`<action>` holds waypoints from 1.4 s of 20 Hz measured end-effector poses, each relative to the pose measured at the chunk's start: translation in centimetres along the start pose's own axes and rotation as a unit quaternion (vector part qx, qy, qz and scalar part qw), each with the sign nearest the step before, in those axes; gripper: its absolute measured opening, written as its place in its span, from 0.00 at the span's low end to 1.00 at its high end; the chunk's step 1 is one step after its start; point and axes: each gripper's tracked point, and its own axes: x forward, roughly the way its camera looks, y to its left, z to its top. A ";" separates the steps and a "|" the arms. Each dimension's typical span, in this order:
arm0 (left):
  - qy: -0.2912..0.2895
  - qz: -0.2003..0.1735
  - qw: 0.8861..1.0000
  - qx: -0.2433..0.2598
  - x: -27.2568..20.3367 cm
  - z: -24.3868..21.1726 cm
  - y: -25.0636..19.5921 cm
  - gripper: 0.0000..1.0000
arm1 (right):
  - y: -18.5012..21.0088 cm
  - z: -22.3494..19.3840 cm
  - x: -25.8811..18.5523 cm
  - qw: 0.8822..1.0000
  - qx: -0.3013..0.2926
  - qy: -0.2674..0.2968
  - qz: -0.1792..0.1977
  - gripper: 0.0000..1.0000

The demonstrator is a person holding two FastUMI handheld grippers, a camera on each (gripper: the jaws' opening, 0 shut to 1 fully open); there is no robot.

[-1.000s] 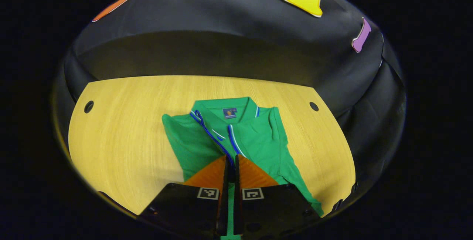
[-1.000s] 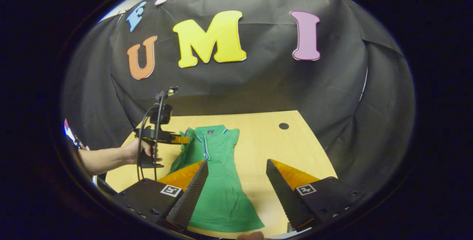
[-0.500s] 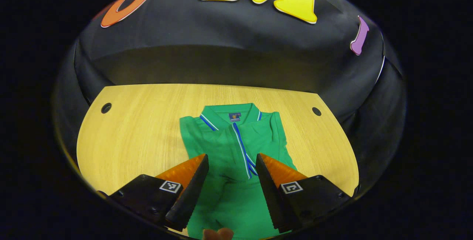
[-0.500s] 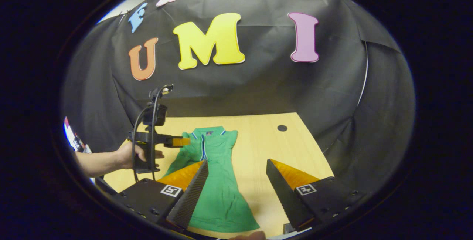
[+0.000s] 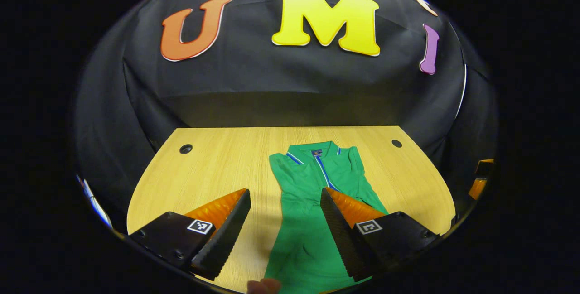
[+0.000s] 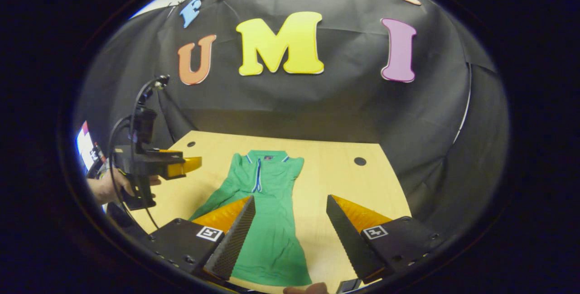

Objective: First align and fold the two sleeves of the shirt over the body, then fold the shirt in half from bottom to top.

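Shirt [image 5: 317, 203] lay flat on the counter [image 5: 213, 167], collar at the far end, both sleeves folded in over the body, its hem nearest the claws. The left claw [image 5: 284, 201] hung wide open above the counter, holding nothing, the shirt ahead of it and partly under its right finger. The right claw [image 6: 290, 210] also stood wide open and empty, the shirt ahead and under its left finger. A hand [image 6: 108, 187] held the left claw off to its left.
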 end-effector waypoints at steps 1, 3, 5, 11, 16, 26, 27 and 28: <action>0.003 0.001 1.000 -0.005 -1.0 -0.7 0.3 0.98 | 0.4 -0.5 0.0 1.000 -0.008 0.003 0.005 0.96; 0.020 0.007 1.000 -0.010 -3.1 -2.8 1.2 0.99 | 0.8 -2.2 -0.1 0.999 -0.027 0.019 0.011 0.96; 0.048 0.005 0.999 -0.012 -5.0 -5.8 1.7 1.00 | 1.2 -4.1 -0.4 0.998 -0.038 0.041 0.019 0.96; 0.196 -0.023 0.980 0.008 -9.3 -18.1 1.5 0.99 | 1.4 -13.4 -1.2 0.987 -0.053 0.149 0.034 0.96; 0.299 -0.034 0.954 0.003 -11.6 -25.5 1.5 0.99 | -0.8 -21.8 -2.1 0.968 -0.061 0.244 0.019 0.97; 0.351 -0.021 0.936 -0.032 -6.4 -24.8 4.1 0.99 | -3.3 -28.6 -0.6 0.944 -0.060 0.324 -0.017 0.97; 0.356 -0.017 0.934 -0.032 -6.5 -25.1 4.2 0.99 | -3.2 -28.9 -0.1 0.942 -0.058 0.331 -0.016 0.98; 0.364 -0.011 0.931 -0.033 -6.6 -25.7 4.2 0.99 | -3.0 -29.1 0.1 0.939 -0.055 0.338 -0.016 0.97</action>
